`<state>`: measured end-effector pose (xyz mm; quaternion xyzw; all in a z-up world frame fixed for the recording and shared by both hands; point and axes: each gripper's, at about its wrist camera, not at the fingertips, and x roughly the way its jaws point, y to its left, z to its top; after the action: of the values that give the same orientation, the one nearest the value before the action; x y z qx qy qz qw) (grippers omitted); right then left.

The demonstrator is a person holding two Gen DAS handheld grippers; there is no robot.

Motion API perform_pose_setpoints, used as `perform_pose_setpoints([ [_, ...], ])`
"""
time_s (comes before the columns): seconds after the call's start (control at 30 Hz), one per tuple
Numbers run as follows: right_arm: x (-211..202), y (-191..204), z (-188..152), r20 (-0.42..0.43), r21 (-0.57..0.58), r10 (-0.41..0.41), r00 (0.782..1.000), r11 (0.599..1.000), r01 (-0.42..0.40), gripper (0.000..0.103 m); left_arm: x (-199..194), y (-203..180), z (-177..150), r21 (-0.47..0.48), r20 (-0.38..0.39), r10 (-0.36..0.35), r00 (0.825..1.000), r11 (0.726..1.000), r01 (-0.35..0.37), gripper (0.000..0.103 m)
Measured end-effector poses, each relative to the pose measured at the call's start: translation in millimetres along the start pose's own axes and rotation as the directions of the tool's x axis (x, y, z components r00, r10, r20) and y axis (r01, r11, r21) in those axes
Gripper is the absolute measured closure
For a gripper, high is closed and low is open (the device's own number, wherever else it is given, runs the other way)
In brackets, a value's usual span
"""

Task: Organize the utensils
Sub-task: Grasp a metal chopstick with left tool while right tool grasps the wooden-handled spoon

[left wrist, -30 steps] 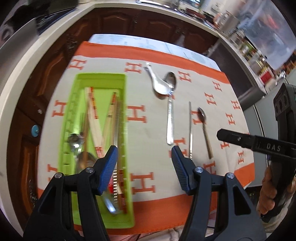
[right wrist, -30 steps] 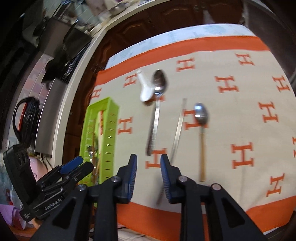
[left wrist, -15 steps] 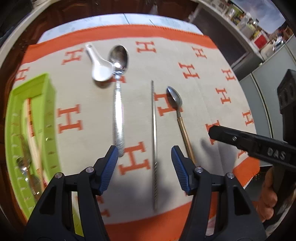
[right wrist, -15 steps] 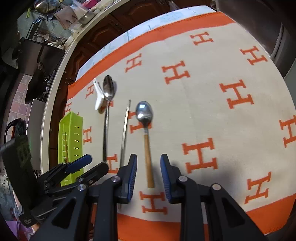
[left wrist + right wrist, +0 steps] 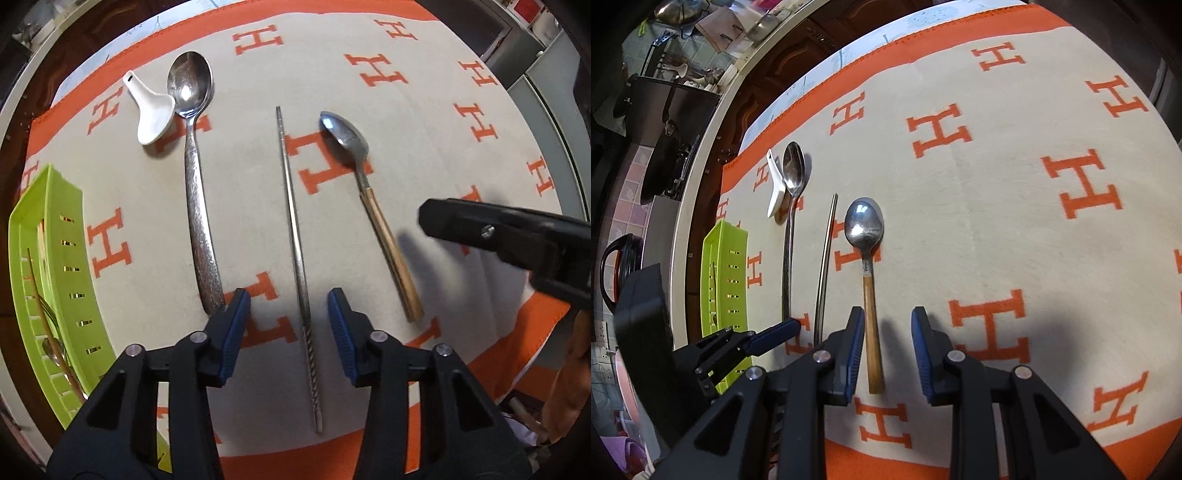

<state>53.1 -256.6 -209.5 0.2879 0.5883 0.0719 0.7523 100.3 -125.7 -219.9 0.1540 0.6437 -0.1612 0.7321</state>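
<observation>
On the cream and orange cloth lie a white ceramic spoon [image 5: 153,112], a long steel spoon [image 5: 197,199], a single metal chopstick [image 5: 297,266] and a wooden-handled spoon [image 5: 380,221]. My left gripper [image 5: 288,325] is open, its fingers straddling the chopstick's lower part. My right gripper [image 5: 888,350] is open around the wooden-handled spoon [image 5: 870,295], whose handle lies close to the left finger. The green tray [image 5: 70,280] at the left holds several utensils. The chopstick [image 5: 825,269] and the long spoon [image 5: 788,229] lie left of the right gripper.
The cloth's orange border [image 5: 295,454] marks the near table edge. A person's hand [image 5: 569,373] holds the right gripper at lower right. A kitchen counter with pans [image 5: 661,147] and a kettle [image 5: 617,273] runs along the left.
Both grippers have come down and forward over the cloth. The left one now straddles the chopstick; the right one has opened wider around the wooden-handled spoon's handle.
</observation>
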Motion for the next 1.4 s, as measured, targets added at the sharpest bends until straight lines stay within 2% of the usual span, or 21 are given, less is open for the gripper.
perform_pose_setpoints([
  [0.03,0.9,-0.2,-0.1,-0.003,-0.001,0.001,1.000,1.000,-0.001,0.077,-0.2,-0.6,0.9,0.003,0.004,-0.009,1.000,1.000,0.009,0.075],
  [0.07,1.8,-0.4,-0.3,-0.006,-0.003,0.001,1.000,1.000,-0.001,0.077,-0.8,-1.6,1.2,0.006,0.009,-0.006,1.000,1.000,0.006,0.091],
  [0.1,2.8,-0.2,-0.7,-0.010,-0.007,0.000,1.000,1.000,0.000,0.077,-1.0,-2.9,1.6,0.012,0.016,-0.008,1.000,1.000,0.008,0.098],
  [0.2,5.0,0.5,-1.4,-0.020,-0.012,-0.002,1.000,1.000,0.001,0.077,-2.1,-0.6,0.7,-0.007,0.035,-0.023,0.999,1.000,0.024,0.100],
  [0.37,9.1,8.2,-0.2,-0.025,-0.031,-0.024,0.999,0.999,0.023,0.077,-5.6,17.1,-4.5,-0.079,0.048,-0.103,0.993,0.991,0.107,0.100],
  [0.57,21.1,36.0,3.6,-0.009,-0.132,-0.155,0.988,0.979,0.153,0.077,-37.5,40.2,-22.9,-0.142,0.119,-0.113,0.986,0.981,0.129,0.100],
  [0.67,30.9,49.9,1.6,0.006,-0.186,-0.243,0.970,0.953,0.239,0.077,-58.6,58.1,-31.1,-0.174,0.163,-0.111,0.980,0.975,0.139,0.100],
  [0.77,38.5,67.0,-4.6,0.043,-0.262,-0.337,0.940,0.905,0.336,0.076,-78.1,73.8,-43.6,-0.202,0.199,-0.097,0.975,0.970,0.138,0.100],
  [0.87,42.4,74.1,-9.4,0.067,-0.302,-0.384,0.921,0.872,0.385,0.077,-95.1,92.3,-57.0,-0.238,0.226,-0.068,0.972,0.964,0.122,0.100],
  [0.97,41.6,73.2,-8.7,0.077,-0.297,-0.408,0.910,0.862,0.411,0.086,-107.8,108.8,-67.5,-0.267,0.252,-0.048,0.966,0.957,0.117,0.100],
  [1.0,40.1,70.8,-7.5,0.079,-0.282,-0.409,0.909,0.866,0.414,0.094,-111.8,115.8,-73.5,-0.279,0.260,-0.042,0.965,0.953,0.117,0.100],
  [1.17,32.1,57.6,-4.5,0.056,-0.206,-0.356,0.933,0.910,0.359,0.096,-126.7,154.6,-100.9,-0.339,0.278,-0.013,0.960,0.934,0.111,0.100],
  [1.3,19.9,48.7,-10.0,0.024,-0.113,-0.252,0.967,0.961,0.253,0.096,-126.0,179.6,-118.1,-0.381,0.281,0.006,0.960,0.919,0.105,0.100],
  [1.4,8.4,54.9,-17.9,0.026,-0.077,-0.180,0.983,0.980,0.182,0.096,-119.5,192.9,-127.4,-0.403,0.282,0.015,0.959,0.909,0.104,0.100],
])
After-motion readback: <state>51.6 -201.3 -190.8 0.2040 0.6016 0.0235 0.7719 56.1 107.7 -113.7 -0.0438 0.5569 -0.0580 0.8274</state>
